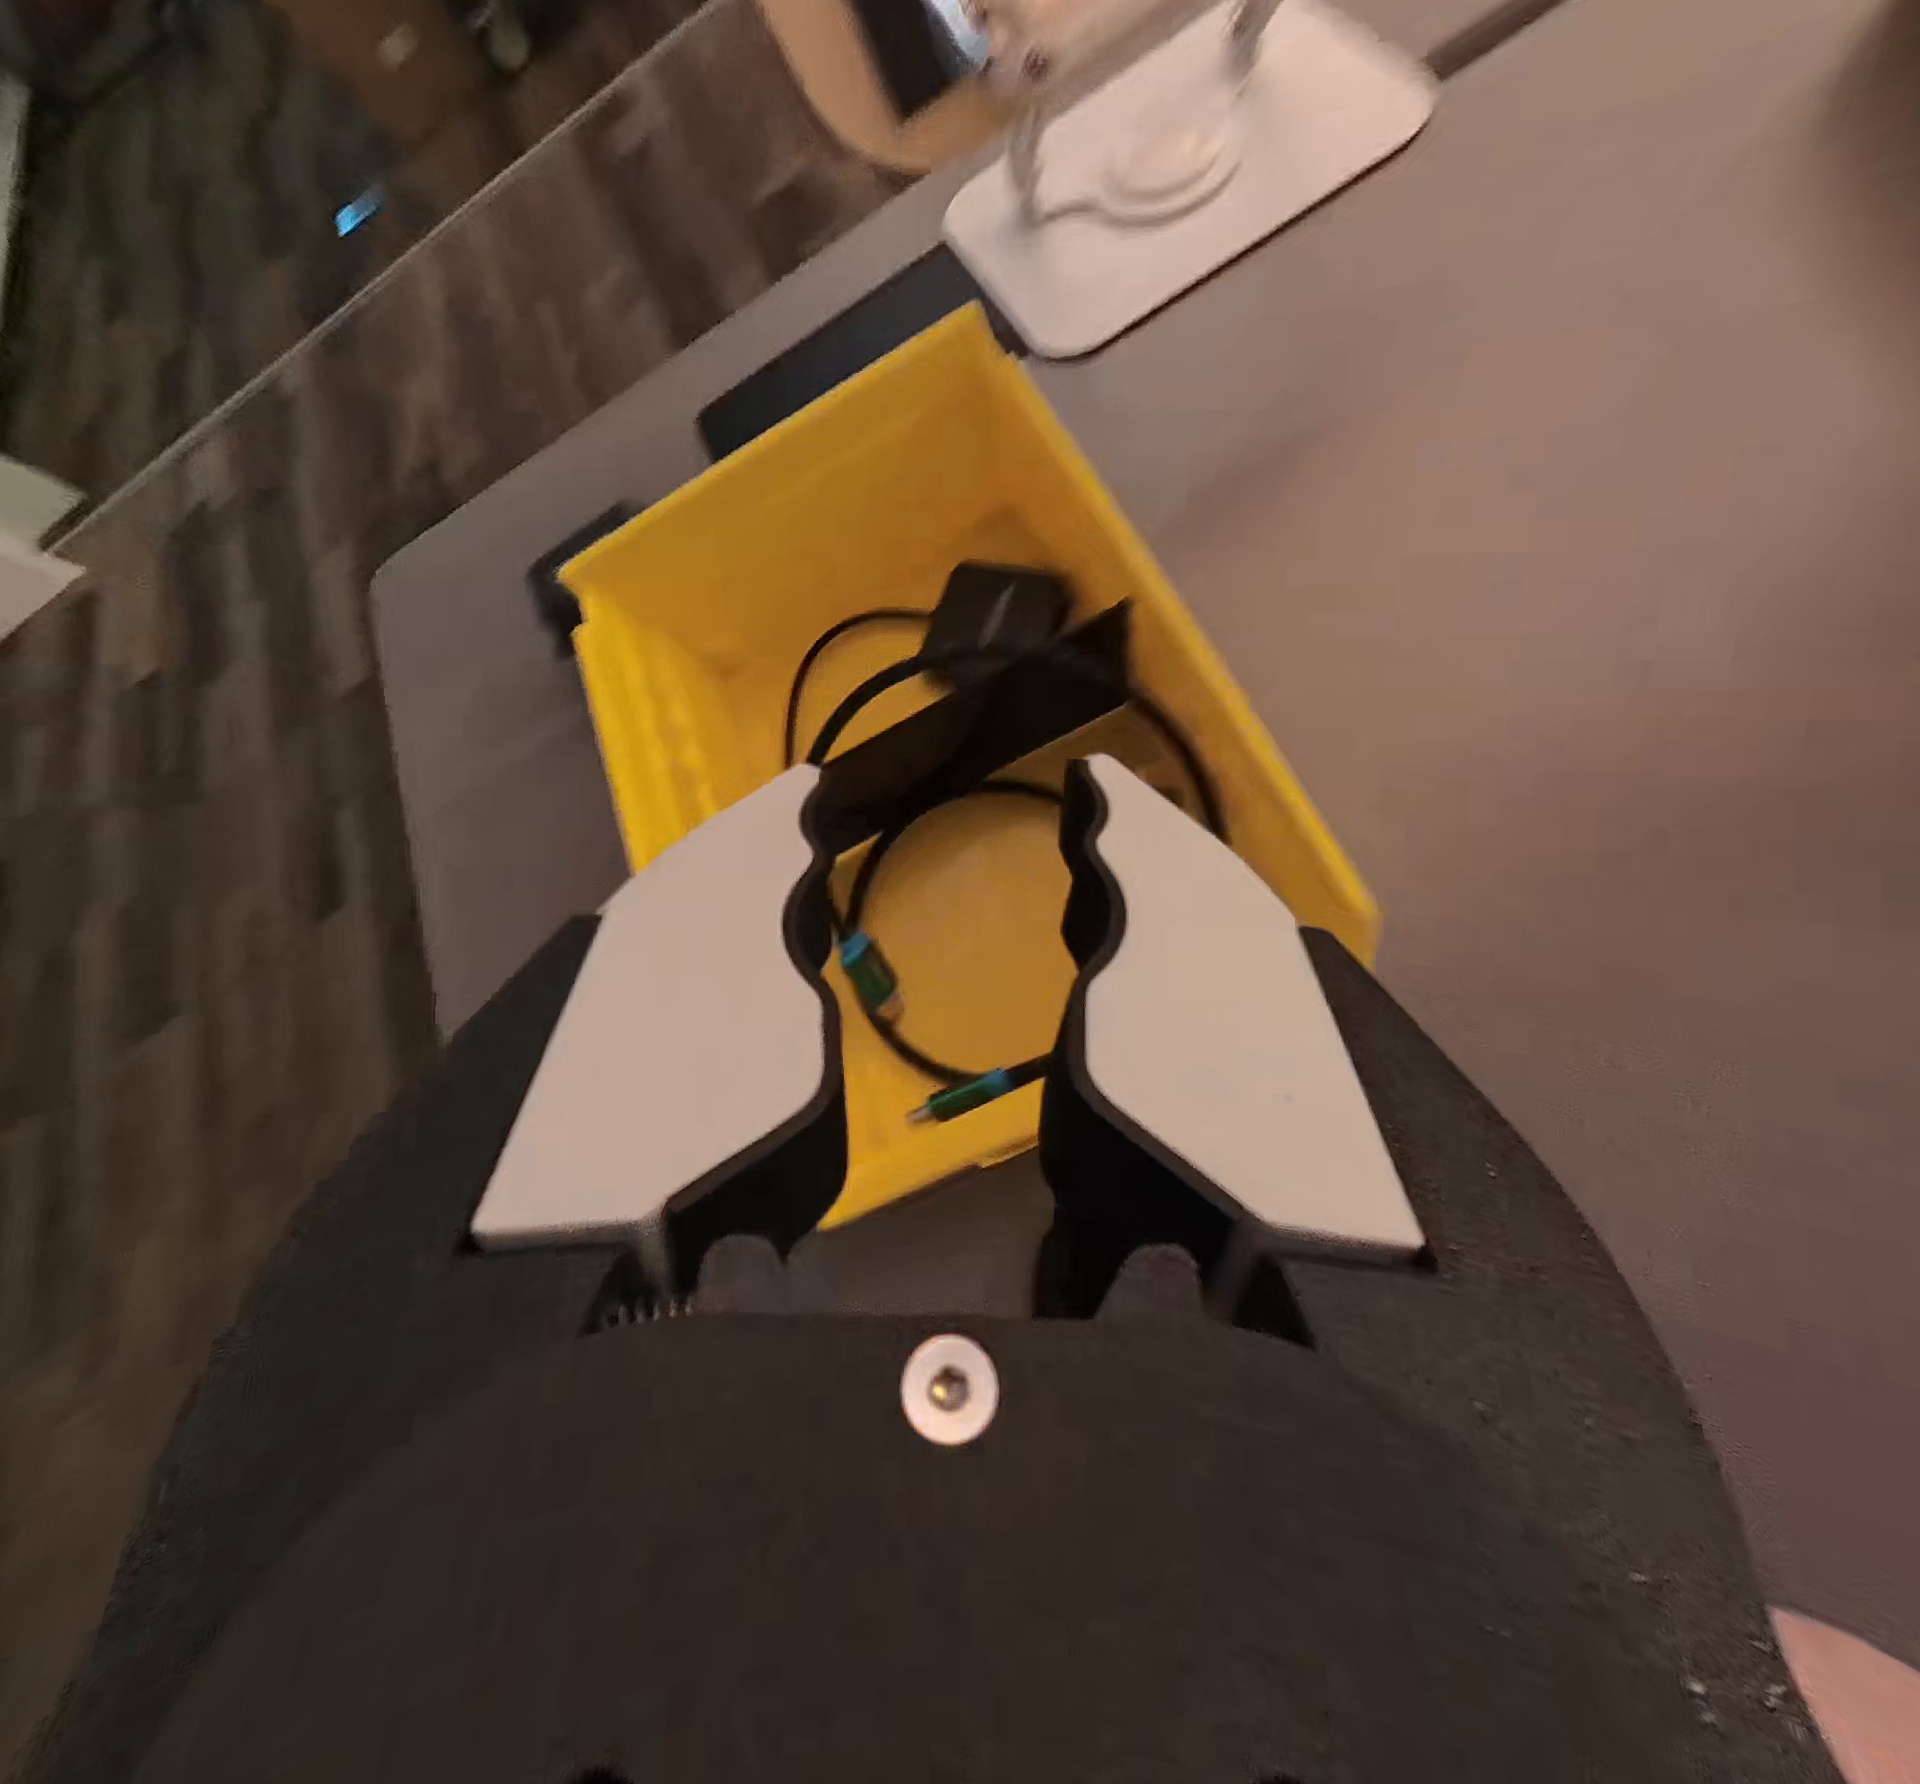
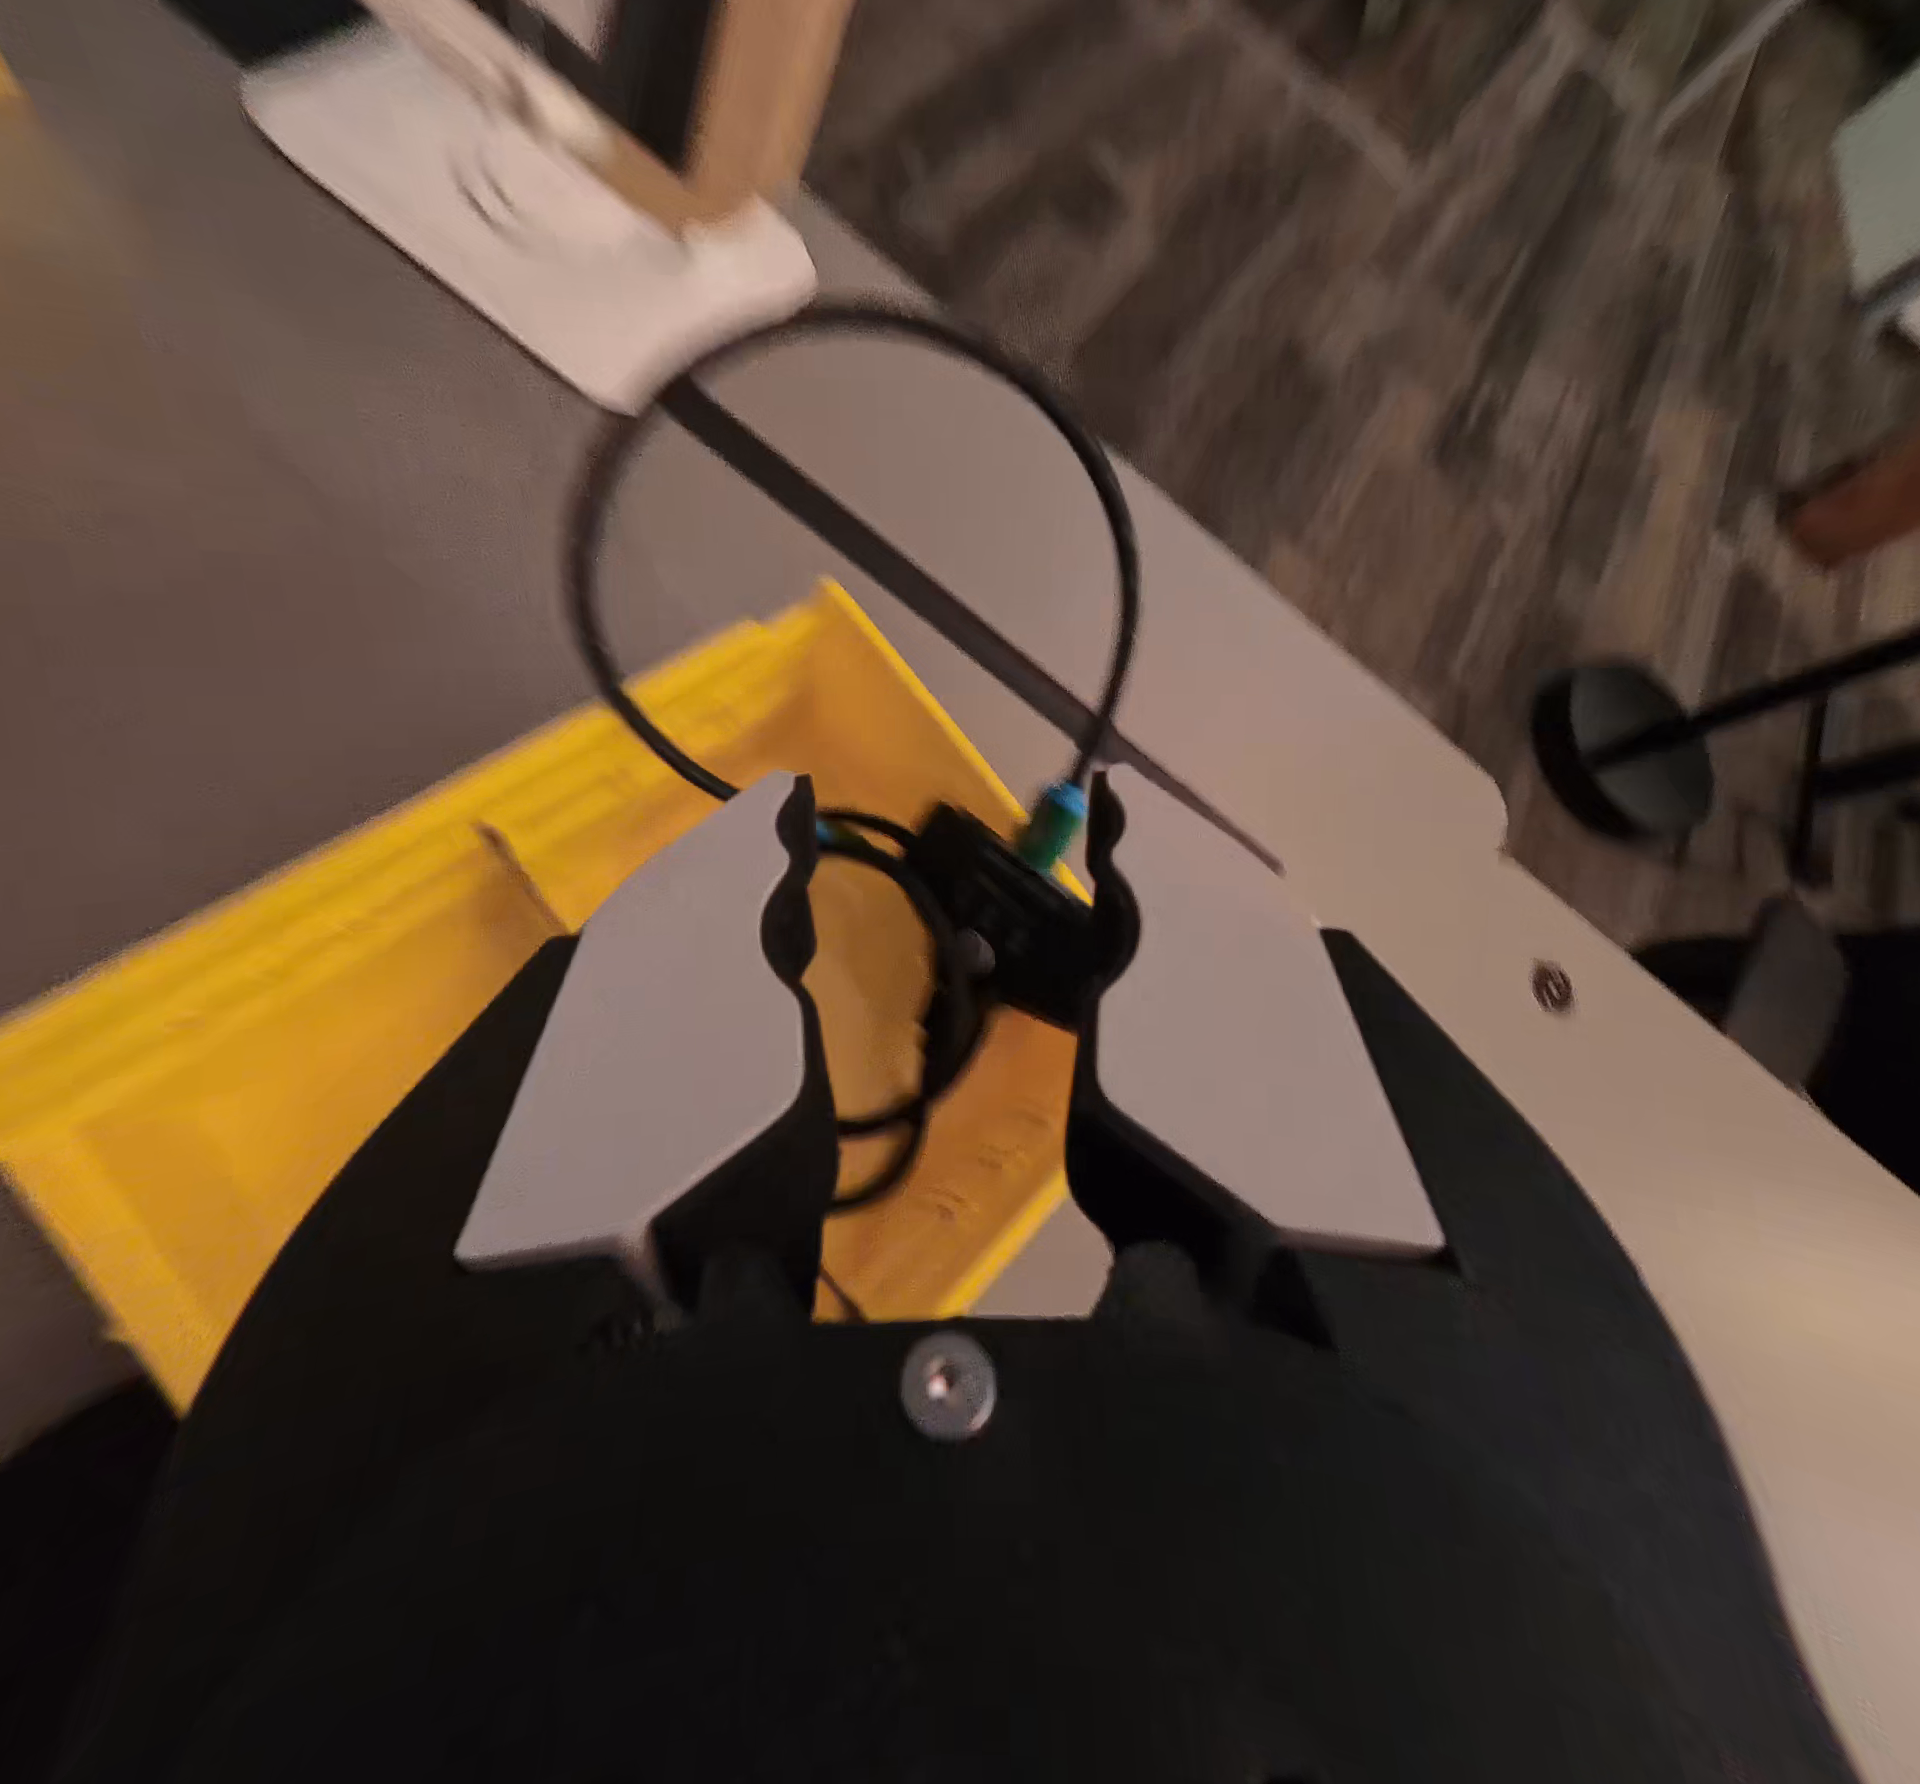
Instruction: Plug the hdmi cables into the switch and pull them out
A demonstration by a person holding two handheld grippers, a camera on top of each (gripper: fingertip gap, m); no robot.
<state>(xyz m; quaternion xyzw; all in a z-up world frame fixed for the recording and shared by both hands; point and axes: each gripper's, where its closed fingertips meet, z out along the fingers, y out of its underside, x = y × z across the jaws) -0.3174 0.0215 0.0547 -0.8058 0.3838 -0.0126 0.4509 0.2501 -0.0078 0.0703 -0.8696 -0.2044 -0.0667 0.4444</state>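
Grey desk [image 1: 1507, 695], open yellow plastic bin [image 1: 831, 508] corralling small black switch box [image 1: 992, 617] plus thin black hdmi cables [image 1: 883, 1007], green plugs loose. Left gripper [image 1: 940, 789] and right gripper [image 2: 951, 799] hover over it, jaws spread, empty. Blurry, so probably nothing plugged yet.

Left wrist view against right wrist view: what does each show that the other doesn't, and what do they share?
Only the left wrist view shows two green-and-blue plugs lying loose on the bin floor, and a black divider across the bin.

Only the right wrist view shows a cable loop arching up above the bin, one plug pointing at the black switch, and the desk edge.

Both show the yellow bin on the grey desk, black cables, a white monitor base, and an open hand-held gripper, left and right, holding nothing.
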